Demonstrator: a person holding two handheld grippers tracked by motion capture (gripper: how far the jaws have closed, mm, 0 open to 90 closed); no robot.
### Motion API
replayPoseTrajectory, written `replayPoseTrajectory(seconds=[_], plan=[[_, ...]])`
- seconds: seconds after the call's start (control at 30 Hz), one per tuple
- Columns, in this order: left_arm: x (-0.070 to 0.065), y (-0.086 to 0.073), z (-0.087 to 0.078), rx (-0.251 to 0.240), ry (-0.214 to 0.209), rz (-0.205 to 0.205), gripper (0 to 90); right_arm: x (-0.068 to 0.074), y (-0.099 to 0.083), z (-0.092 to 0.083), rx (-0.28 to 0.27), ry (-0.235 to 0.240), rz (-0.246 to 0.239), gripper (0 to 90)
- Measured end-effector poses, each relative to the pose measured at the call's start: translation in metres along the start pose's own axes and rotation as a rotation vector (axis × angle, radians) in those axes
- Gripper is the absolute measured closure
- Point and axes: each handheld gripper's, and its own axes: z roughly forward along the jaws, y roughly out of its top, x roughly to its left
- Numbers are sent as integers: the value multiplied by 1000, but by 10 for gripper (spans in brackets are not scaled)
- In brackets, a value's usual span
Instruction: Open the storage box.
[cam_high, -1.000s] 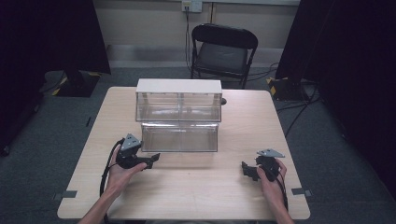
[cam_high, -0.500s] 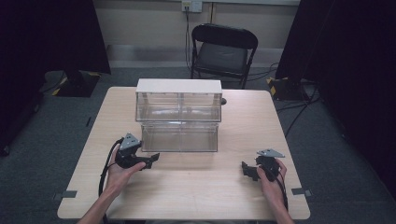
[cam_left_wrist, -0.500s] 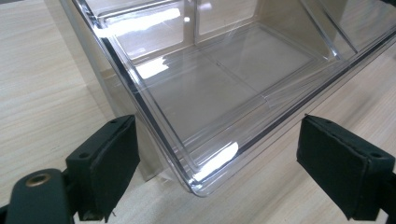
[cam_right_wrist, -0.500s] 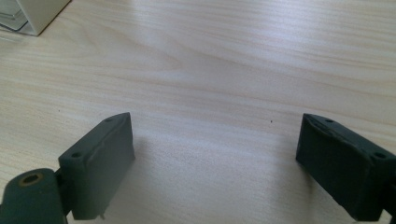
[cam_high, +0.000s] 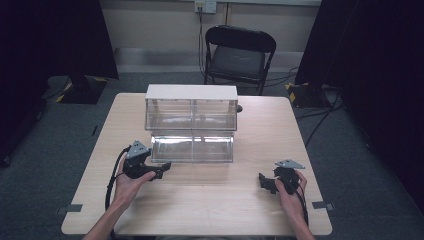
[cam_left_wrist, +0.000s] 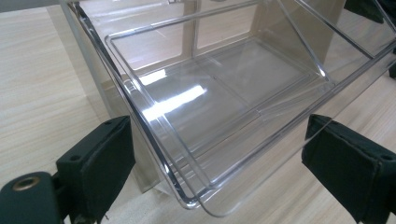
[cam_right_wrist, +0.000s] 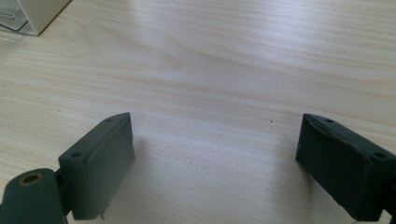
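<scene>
Clear plastic drawer (cam_left_wrist: 219, 121) protrudes from the cabinet (cam_high: 191, 107) mid-surface. Left gripper (cam_left_wrist: 219, 163) straddles its corner, jaws open; right gripper (cam_high: 266, 181) rests apart, open. Next: likely close on the rim.

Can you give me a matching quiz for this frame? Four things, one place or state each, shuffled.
Things:
1. left gripper
2. right gripper
3. folding chair
4. clear bin

Places or states:
A. behind the table's far edge
B. open, over bare wood
C. pulled out, empty
D. open, at the bin's front corner

Pairs: 1-D, 2-B, 3-A, 4-C
</scene>
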Motion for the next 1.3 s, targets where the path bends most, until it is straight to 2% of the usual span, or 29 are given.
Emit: replayPoseTrajectory(seconds=[0.07,0.13,0.47,1.0,1.03,1.3], plan=[[0,1,0,3,0,9,86,0,0,0,0,0,0,105],[-1,1,0,1,2,-10,80,0,0,0,0,0,0,105],[-4,5,3,3,11,-6,22,0,0,0,1,-1,1,103],[-4,12,1,0,10,0,0,0,0,0,2,-2,1,102],[-3,13,1,2,12,10,2,0,0,0,1,-1,1,102],[-4,15,0,7,18,2,6,0,0,0,1,-2,1,100]])
